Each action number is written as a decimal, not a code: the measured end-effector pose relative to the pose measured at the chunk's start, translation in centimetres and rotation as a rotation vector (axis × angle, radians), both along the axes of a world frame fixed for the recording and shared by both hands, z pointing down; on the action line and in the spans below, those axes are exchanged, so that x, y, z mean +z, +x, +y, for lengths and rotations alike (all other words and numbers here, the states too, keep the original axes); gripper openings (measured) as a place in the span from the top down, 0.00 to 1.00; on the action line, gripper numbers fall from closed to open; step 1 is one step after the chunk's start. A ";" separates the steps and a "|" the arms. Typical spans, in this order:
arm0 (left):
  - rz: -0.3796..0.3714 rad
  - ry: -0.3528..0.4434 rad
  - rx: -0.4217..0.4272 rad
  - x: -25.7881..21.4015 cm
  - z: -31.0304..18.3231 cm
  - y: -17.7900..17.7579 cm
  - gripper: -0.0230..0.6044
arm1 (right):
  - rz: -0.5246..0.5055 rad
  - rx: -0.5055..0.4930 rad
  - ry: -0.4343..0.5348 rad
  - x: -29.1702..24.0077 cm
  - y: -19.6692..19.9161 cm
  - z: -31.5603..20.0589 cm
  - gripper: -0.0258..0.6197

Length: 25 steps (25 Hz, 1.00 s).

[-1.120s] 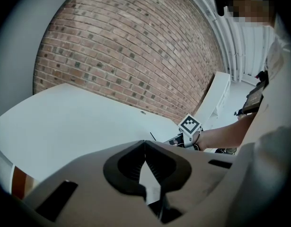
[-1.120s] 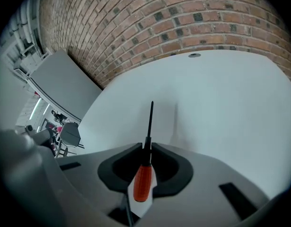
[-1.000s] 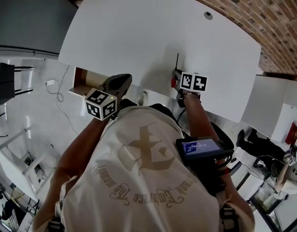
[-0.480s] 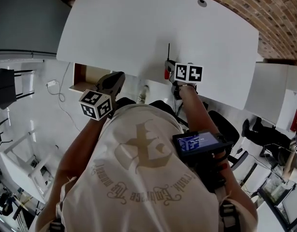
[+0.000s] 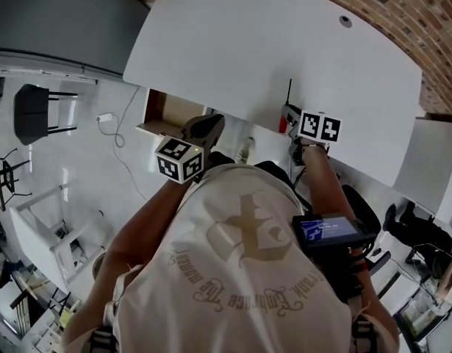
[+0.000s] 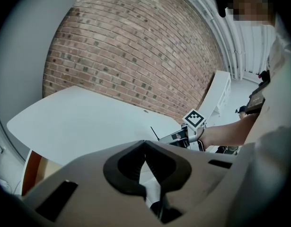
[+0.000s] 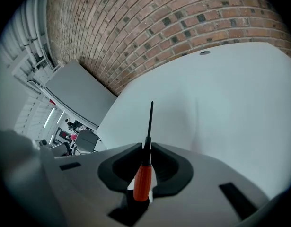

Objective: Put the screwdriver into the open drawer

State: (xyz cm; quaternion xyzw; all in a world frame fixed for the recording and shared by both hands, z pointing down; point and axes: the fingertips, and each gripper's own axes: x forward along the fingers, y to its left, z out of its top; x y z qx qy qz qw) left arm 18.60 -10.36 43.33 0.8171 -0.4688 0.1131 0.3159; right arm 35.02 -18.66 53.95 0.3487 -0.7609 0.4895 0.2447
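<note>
The screwdriver [image 7: 143,176] has an orange-red handle and a thin black shaft. My right gripper [image 7: 146,148] is shut on it where handle meets shaft, with the tip pointing out over the white table [image 5: 248,43]. From the head view, that right gripper [image 5: 287,113] hovers at the table's near edge, with the screwdriver [image 5: 289,93] jutting over the top. The open drawer [image 5: 165,110], wood-lined, hangs under the table's left end. My left gripper [image 5: 209,123] sits just right of the drawer. In its own view, the left gripper [image 6: 145,141] is shut with nothing in it.
A brick wall [image 5: 402,13] runs behind the table. A black chair [image 5: 34,112] and a white cable with a plug [image 5: 112,120] are on the floor to the left. A white cabinet [image 5: 431,168] stands to the right. A grommet hole [image 5: 345,20] marks the table's far side.
Both hands have shifted a little left along the table's near edge, the left one closer to the drawer. The right gripper keeps its hold on the screwdriver.
</note>
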 end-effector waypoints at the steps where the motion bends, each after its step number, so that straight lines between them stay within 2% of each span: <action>1: 0.000 -0.001 -0.005 0.1 0.1 -0.3 0.93 | -0.006 -0.002 -0.005 0.1 -0.3 0.1 0.85; 13: -0.045 -0.035 -0.140 -0.1 4.6 -5.8 0.93 | -0.129 -0.070 -0.068 0.1 -6.4 3.1 0.85; 20: -0.037 -0.044 -0.174 -0.1 7.4 -9.3 0.93 | -0.153 -0.107 -0.074 -0.3 -11.1 5.5 0.85; 25: -0.013 -0.039 -0.174 0.3 8.3 -11.6 0.93 | -0.156 -0.088 -0.085 -0.2 -13.6 6.7 0.85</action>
